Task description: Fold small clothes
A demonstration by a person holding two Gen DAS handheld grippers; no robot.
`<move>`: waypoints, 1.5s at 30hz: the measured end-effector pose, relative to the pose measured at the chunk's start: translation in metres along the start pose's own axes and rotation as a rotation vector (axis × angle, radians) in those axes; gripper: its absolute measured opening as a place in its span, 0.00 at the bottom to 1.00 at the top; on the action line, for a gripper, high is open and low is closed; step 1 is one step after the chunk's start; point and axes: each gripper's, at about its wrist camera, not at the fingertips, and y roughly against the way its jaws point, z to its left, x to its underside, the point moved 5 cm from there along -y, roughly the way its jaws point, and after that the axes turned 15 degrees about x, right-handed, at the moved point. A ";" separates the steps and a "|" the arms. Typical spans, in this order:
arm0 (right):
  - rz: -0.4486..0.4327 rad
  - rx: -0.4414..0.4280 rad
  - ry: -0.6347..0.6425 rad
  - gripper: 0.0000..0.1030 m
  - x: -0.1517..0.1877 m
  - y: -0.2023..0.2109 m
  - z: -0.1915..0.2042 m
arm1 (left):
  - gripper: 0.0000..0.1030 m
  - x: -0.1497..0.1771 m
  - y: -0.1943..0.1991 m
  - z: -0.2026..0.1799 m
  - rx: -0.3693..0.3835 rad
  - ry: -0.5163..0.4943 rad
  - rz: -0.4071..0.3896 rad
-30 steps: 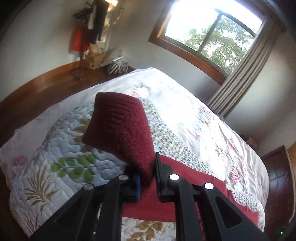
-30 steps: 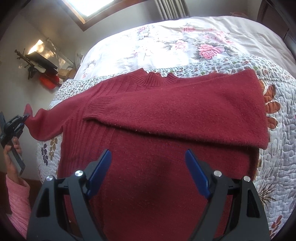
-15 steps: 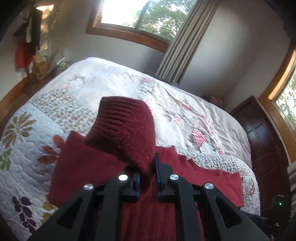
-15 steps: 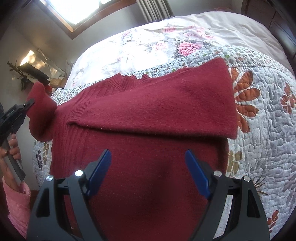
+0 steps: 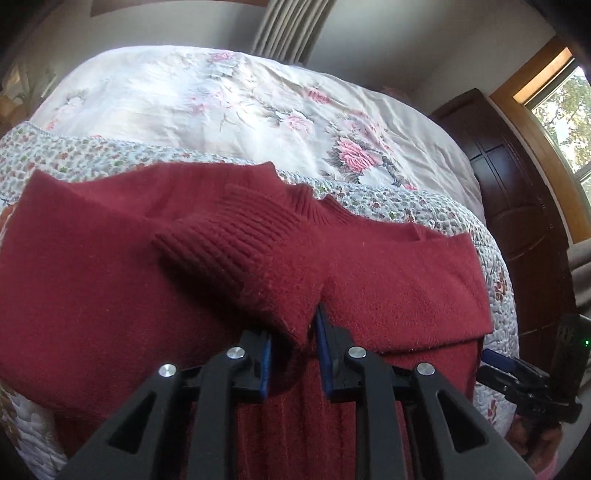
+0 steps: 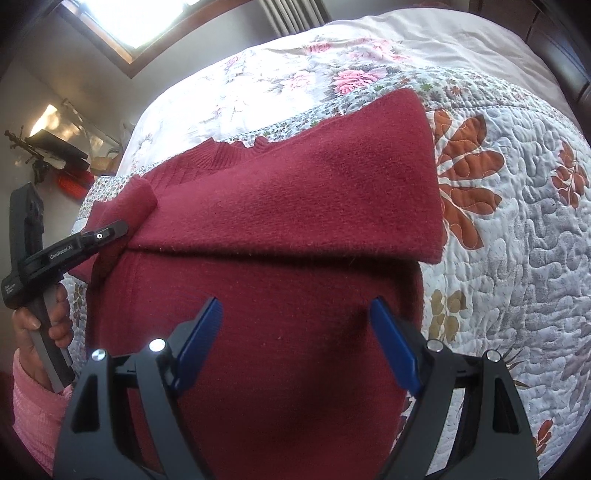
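A dark red knit sweater lies flat on the quilted bed, one sleeve folded across its chest. The other sleeve's ribbed cuff now rests on top of the chest near the collar. My left gripper sits at that sleeve's edge, jaws slightly apart, a dark gap showing beside the cloth corner between them. In the right wrist view the left gripper is at the sweater's left shoulder, held by a hand. My right gripper hovers wide open over the sweater's lower body, holding nothing.
The sweater rests on a leaf-patterned quilt over a floral bedspread. A dark wooden wardrobe stands beyond the bed's right side and curtains hang behind. A pink cuff shows at lower left.
The left gripper carried the raised sleeve rightward and down onto the sweater's chest, and its jaws have widened a little. The right gripper stayed open over the lower body.
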 end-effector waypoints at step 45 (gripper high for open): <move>-0.019 -0.119 0.187 0.38 -0.023 0.008 0.115 | 0.73 0.015 0.078 0.109 -0.324 0.052 -0.027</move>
